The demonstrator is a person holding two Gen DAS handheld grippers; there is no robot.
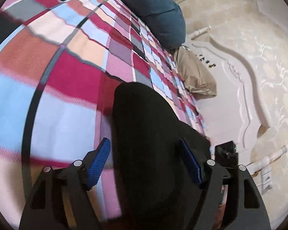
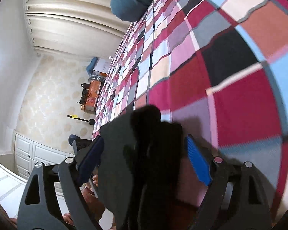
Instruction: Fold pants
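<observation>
Lying on a checked bedspread (image 1: 71, 61), black pants (image 1: 144, 134), left gripper (image 1: 144, 163) and right gripper (image 2: 144, 159) both spreading wide around the cloth, pads not pressing it.

Left gripper (image 1: 146, 164) jaws spread wide, angled downward, right gripper (image 2: 144, 161) likewise spread, blue pads (image 2: 198, 164) apart
</observation>
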